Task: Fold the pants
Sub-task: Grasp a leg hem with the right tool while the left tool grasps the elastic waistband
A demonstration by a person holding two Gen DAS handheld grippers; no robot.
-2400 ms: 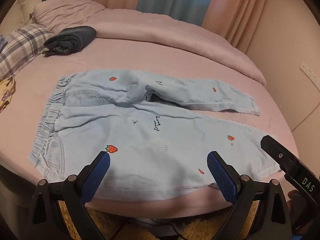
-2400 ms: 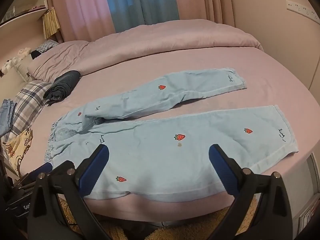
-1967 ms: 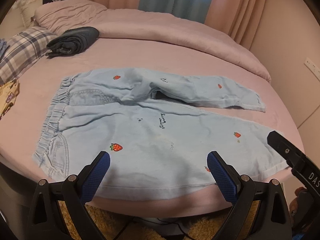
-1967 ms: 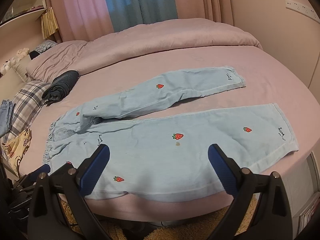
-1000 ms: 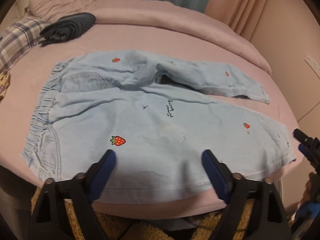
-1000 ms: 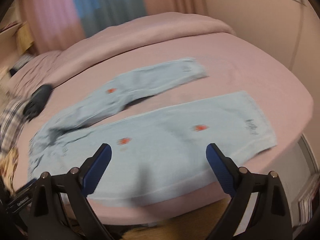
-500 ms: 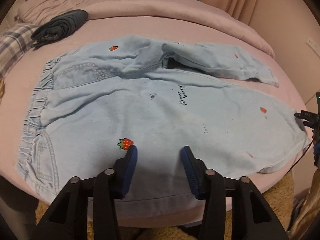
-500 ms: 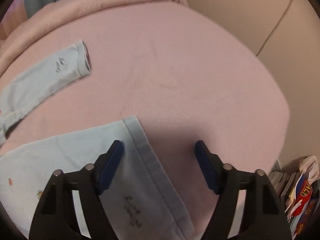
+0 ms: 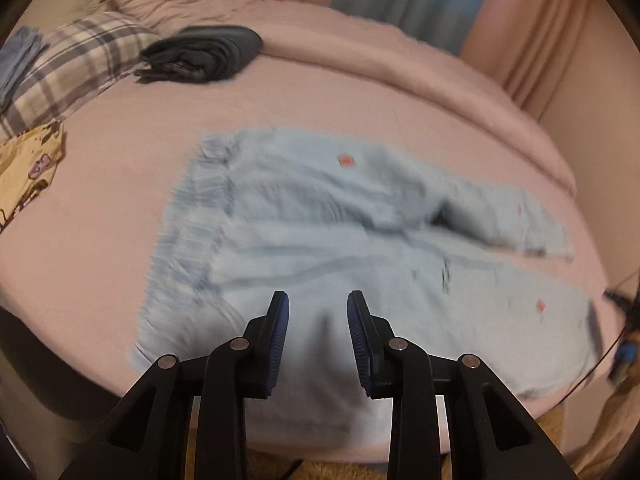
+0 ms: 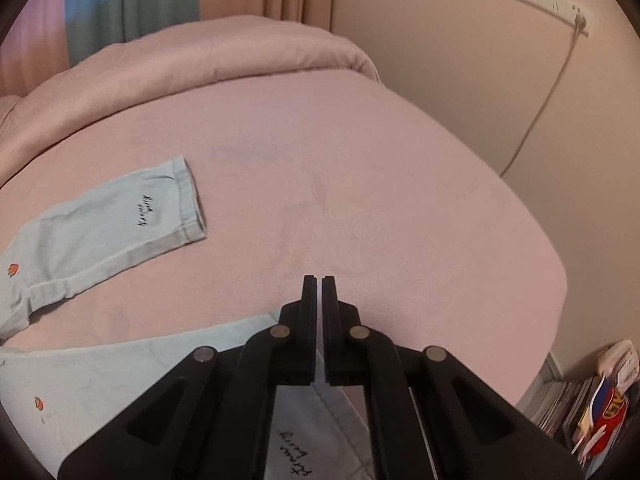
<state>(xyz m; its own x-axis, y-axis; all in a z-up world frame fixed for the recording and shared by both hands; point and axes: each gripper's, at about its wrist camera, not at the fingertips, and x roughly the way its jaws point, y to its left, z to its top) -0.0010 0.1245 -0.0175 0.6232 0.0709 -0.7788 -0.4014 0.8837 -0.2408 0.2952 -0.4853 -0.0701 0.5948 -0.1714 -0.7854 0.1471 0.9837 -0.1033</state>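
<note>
Light blue pants [image 9: 320, 248] with small strawberry prints lie flat on the pink bed, waistband to the left, legs running right; this view is blurred by motion. My left gripper [image 9: 316, 300] hovers over the near side of the pants close to the waistband. Its jaws are closing, a gap still shows between the blue pads, and no cloth is pinched. In the right wrist view my right gripper [image 10: 318, 280] is shut at the hem of the near leg [image 10: 160, 368], which runs under its fingers. The far leg's hem [image 10: 188, 200] lies flat to the left.
A dark folded garment [image 9: 204, 56] and a plaid pillow [image 9: 76, 64] lie at the back left, with a rolled pink duvet [image 10: 240, 52] behind. The bed edge drops off near the grippers. Books [image 10: 592, 404] are stacked on the floor at the right, by the wall.
The left gripper's jaws have narrowed and its view has swung towards the waistband end. The right gripper came down at the near leg's hem and its jaws went from wide open to shut.
</note>
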